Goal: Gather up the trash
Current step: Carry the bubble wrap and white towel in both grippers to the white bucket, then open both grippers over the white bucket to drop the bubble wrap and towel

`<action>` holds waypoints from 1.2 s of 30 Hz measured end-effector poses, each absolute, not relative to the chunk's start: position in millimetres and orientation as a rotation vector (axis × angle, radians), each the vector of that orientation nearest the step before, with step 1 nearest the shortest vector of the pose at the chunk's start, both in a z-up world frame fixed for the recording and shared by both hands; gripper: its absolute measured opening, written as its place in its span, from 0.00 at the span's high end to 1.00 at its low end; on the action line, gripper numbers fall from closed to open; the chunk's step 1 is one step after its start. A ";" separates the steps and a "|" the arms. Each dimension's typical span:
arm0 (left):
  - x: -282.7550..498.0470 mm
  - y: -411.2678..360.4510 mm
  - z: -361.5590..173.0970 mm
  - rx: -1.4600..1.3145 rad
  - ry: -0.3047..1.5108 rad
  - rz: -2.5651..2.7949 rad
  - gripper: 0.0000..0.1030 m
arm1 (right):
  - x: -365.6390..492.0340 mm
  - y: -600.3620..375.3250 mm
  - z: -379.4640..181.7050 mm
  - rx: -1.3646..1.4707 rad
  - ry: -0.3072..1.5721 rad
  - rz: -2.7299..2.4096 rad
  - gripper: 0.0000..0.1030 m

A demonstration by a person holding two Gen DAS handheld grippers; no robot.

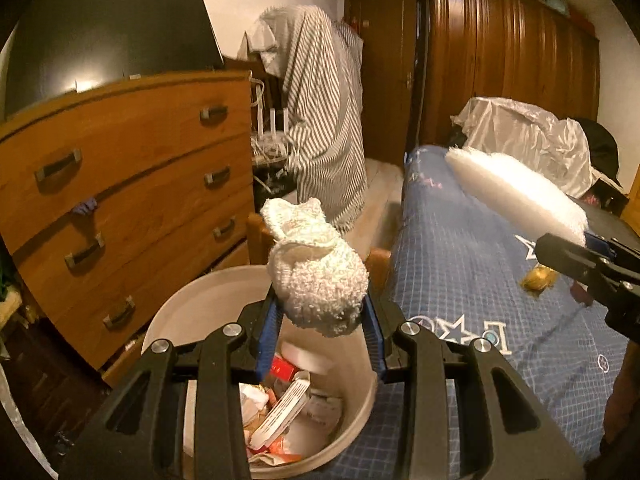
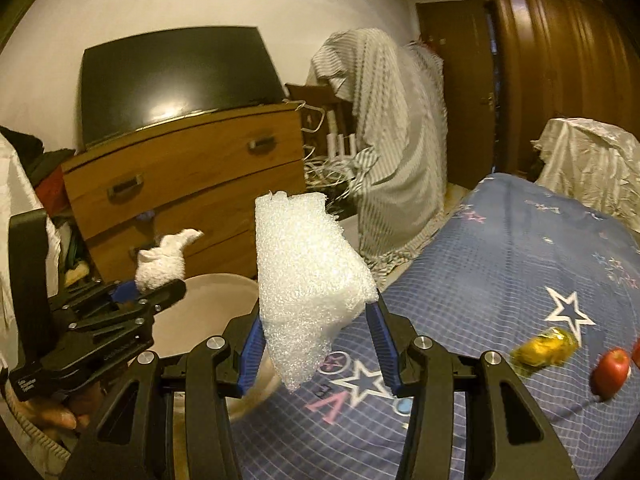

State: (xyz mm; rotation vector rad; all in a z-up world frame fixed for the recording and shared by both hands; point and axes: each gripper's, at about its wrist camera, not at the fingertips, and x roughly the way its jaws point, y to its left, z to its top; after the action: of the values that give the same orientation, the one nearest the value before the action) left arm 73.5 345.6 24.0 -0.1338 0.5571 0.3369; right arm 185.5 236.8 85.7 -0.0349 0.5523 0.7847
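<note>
The left claw (image 1: 320,320) grips a crumpled white wad of nubbly paper towel (image 1: 314,276) between its blue pads, low in the centre of the left wrist view, directly above the beige bin (image 1: 208,304). Inside the bin lie torn wrappers and paper scraps in red, orange and white. The right claw (image 2: 316,344) is closed on a white foam sheet (image 2: 308,272) (bubbly-textured, folded thick, ragged along its top edge), held over the blue star-patterned bedspread (image 2: 500,264) beside the bin. At the lower right of the right wrist view, a crinkled gold wrapper (image 2: 544,348) lies on the bed near a red apple (image 2: 610,372).
</note>
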 end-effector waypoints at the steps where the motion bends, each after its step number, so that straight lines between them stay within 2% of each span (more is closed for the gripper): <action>1: 73.4 350.6 23.9 -0.137 0.565 0.331 0.66 | 187.4 242.1 85.5 -0.038 0.561 0.793 0.52; 15: 73.1 405.4 10.0 -0.137 0.718 0.234 0.66 | 208.0 324.4 59.9 -0.121 0.791 0.917 0.52; 24: 68.3 432.2 -13.8 -0.166 0.795 0.213 0.65 | 208.7 355.8 41.1 -0.128 0.855 0.955 0.51; 26: 69.1 437.9 -18.0 -0.179 0.806 0.211 0.63 | 209.4 366.5 36.1 -0.127 0.879 0.990 0.50; 27: 70.6 442.2 -21.9 -0.189 0.821 0.213 0.55 | 209.8 370.5 34.2 -0.128 0.883 0.999 0.45; 29: 71.8 448.9 -27.2 -0.204 0.834 0.243 0.47 | 211.1 375.9 31.0 -0.125 0.886 0.993 0.36; 36: 70.2 451.9 -30.5 -0.202 0.836 0.257 0.47 | 215.9 373.4 27.3 -0.109 0.888 0.997 0.36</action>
State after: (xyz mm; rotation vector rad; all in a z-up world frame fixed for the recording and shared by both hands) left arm 70.2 451.9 -30.5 -0.2017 0.8363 0.2574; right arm 215.9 373.4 27.3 -0.1088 0.8880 0.9969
